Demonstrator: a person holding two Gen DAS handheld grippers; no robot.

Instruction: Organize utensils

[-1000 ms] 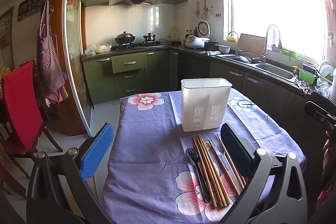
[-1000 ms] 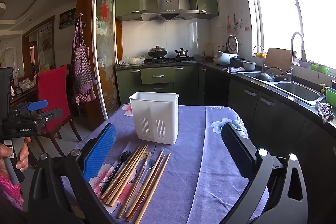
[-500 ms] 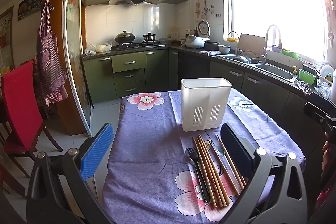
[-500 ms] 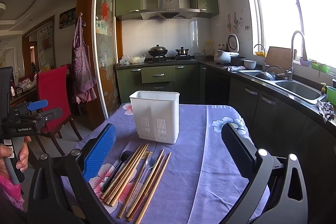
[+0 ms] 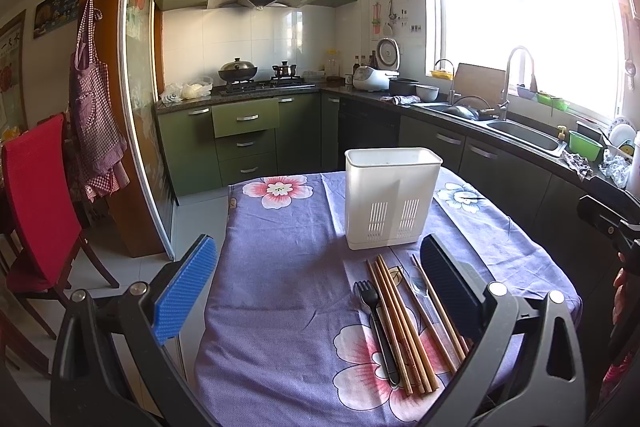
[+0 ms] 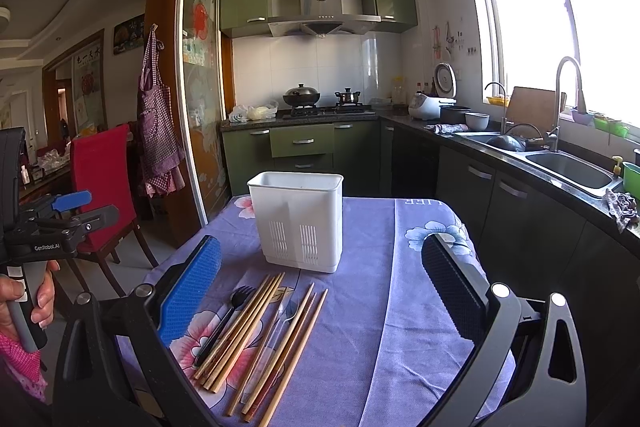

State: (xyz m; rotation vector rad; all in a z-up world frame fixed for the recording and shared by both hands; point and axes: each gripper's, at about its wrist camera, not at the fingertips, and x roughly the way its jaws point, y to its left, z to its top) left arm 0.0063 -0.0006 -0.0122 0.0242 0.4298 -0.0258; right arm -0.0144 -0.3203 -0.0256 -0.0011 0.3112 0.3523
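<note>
A white slotted utensil holder [image 5: 390, 197] [image 6: 298, 221] stands upright on the purple floral tablecloth [image 5: 280, 267] [image 6: 380, 307]. In front of it lie several wooden chopsticks [image 5: 400, 323] [image 6: 240, 327], a black plastic fork [image 5: 376, 323] [image 6: 224, 319] and a clear plastic spoon [image 5: 420, 285] [image 6: 286, 311]. My left gripper [image 5: 318, 283] hovers open above the near table edge, with the utensils near its right finger. My right gripper [image 6: 320, 287] is open too, the utensils lying between its fingers and toward the left one. Neither holds anything.
A red chair [image 5: 36, 203] [image 6: 102, 183] stands left of the table. Green cabinets, a stove with pots [image 5: 238, 71] and a sink counter [image 6: 568, 167] line the far and right walls. A hand holding the left gripper's handle [image 6: 28, 291] shows at the left edge.
</note>
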